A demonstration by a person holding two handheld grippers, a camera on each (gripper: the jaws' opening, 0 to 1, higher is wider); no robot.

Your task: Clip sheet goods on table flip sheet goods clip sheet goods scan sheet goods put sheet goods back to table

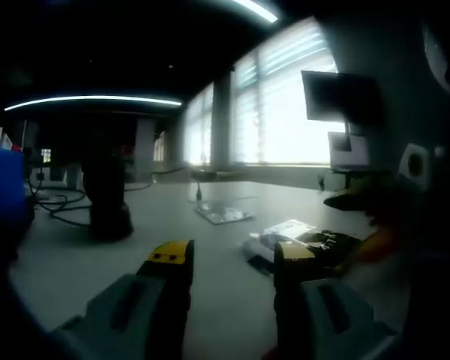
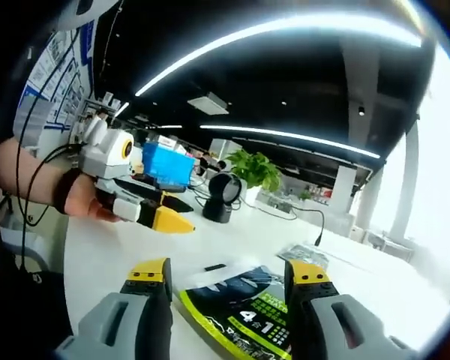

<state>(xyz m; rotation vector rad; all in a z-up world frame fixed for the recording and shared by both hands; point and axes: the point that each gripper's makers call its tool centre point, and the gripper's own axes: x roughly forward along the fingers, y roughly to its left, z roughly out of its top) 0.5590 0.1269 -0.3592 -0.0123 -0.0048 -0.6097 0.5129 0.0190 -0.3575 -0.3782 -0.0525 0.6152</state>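
Bright windows [image 1: 285, 105] are flooding the upper right of the left gripper view, and a wide pale table [image 1: 210, 300] is stretching away beneath them. At the bottom of that view the left gripper [image 1: 231, 259] is hovering over the table with its yellow-tipped jaws parted and nothing between them. Just right of its right jaw a dark sheet pack [image 1: 304, 241] is lying flat, and farther back, near the centre, a silvery packet [image 1: 223, 214] is resting on the surface. A black scanner stand [image 1: 108, 199] is rising at the left, with cables [image 1: 60, 204] trailing beside it.

Across the right gripper view the right gripper [image 2: 230, 274] is also standing open and empty, its jaws straddling the near end of a green-and-black sheet pack [image 2: 244, 311] lying on the table [image 2: 360, 285]. At the left of this frame a hand [image 2: 79, 196] is carrying the left gripper [image 2: 172, 214] above the table. Behind it a blue box [image 2: 167, 166], the scanner stand [image 2: 223, 196] and a potted plant [image 2: 253, 171] are sitting mid-frame.
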